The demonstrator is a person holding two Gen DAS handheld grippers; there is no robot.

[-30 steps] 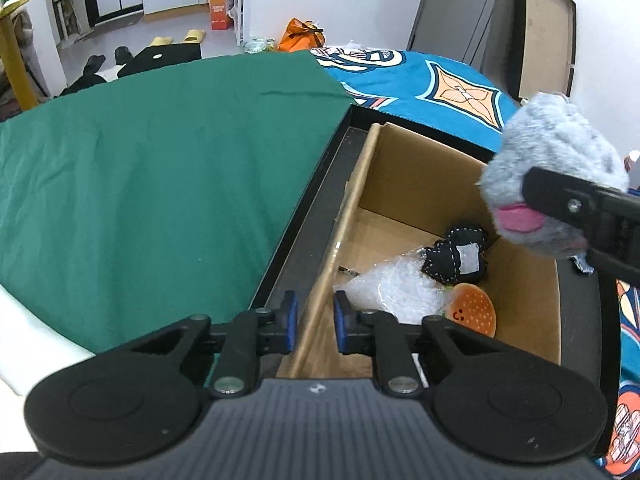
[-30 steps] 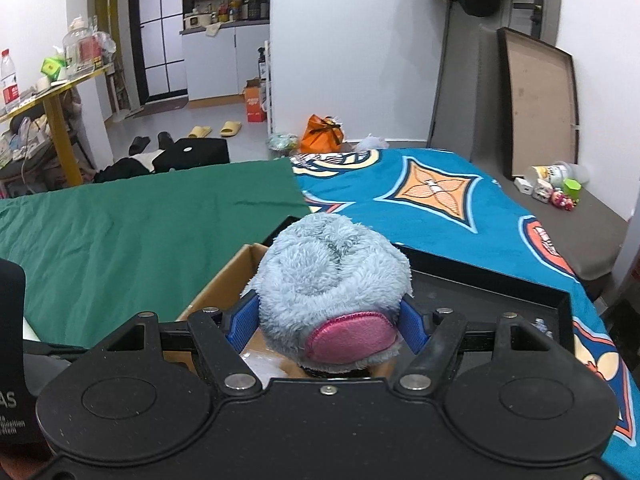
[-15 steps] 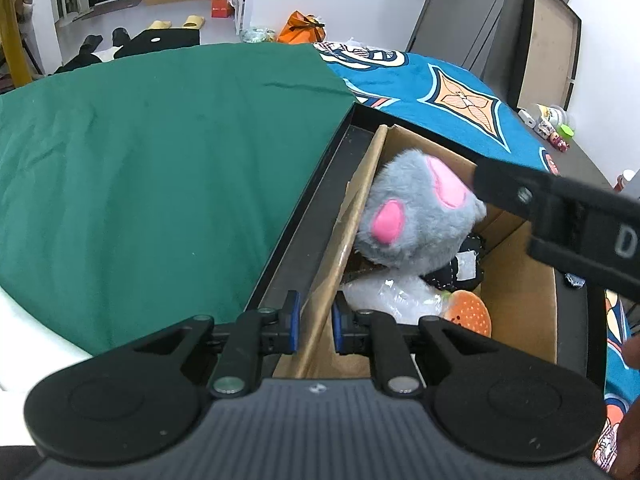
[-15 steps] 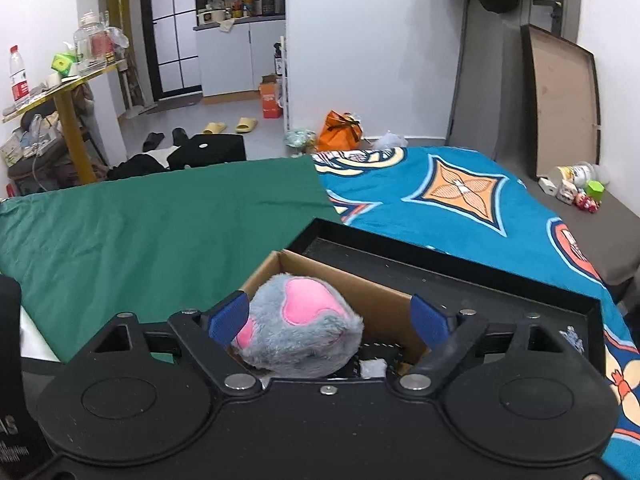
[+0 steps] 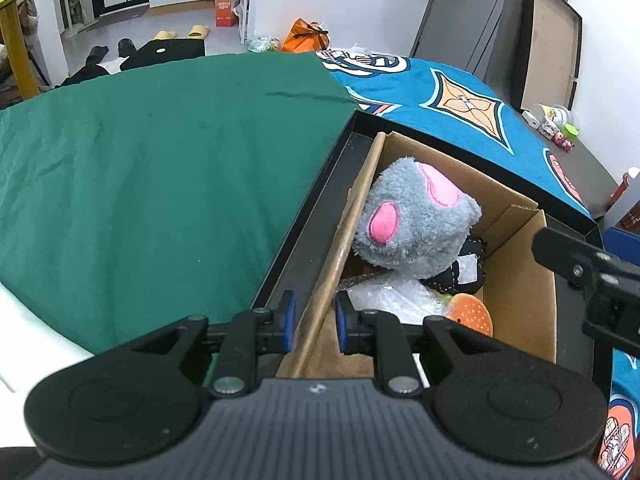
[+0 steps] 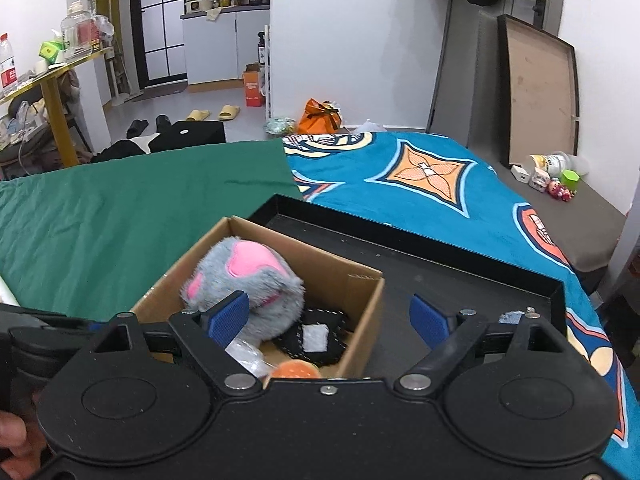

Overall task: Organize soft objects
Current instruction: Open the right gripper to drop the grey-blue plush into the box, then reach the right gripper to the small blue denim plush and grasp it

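The grey plush toy (image 6: pixel 244 280) lay inside the cardboard box (image 6: pixel 360 312), against its far-left corner and on top of a black pouch (image 6: pixel 316 340), a clear bag (image 5: pixel 384 300) and an orange toy (image 5: pixel 472 316). The right tongs (image 6: pixel 332 318) hung over the box's right wall, nearer the plush, jaws freshly spread wide and empty. The left tongs (image 5: pixel 316 322) straddled the box's left wall, nearly closed; actual pinch unclear.
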